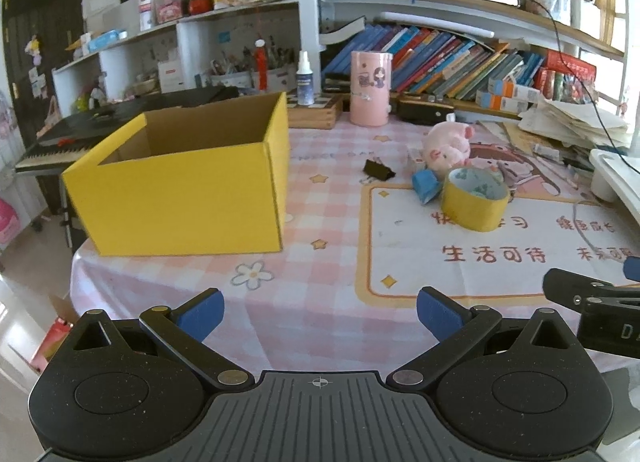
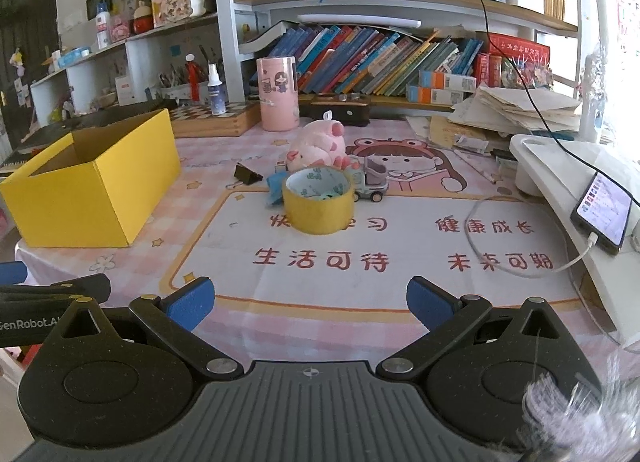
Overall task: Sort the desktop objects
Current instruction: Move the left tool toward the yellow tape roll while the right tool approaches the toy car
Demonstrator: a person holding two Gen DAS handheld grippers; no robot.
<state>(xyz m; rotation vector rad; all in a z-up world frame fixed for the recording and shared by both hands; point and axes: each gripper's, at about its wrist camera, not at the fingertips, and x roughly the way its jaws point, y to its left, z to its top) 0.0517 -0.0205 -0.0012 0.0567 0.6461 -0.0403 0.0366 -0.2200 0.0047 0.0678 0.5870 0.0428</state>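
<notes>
Both grippers, left (image 1: 320, 316) and right (image 2: 310, 304), are held low at the frames' bottom edge, jaws spread wide and empty. "GenRobot" is read at lower left of the right view. At centre, yellow tape roll (image 2: 319, 204), pink plush pig (image 2: 316, 144), toy truck (image 2: 370, 182) and binder clip (image 2: 248, 174) are clustered; yellow box (image 2: 86, 186) sits left.

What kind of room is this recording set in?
Probably a child's study desk at home: bookshelves packed with books behind, a pink cartoon desk mat with Chinese slogans, and a pig plush beside a yellow tape roll.
</notes>
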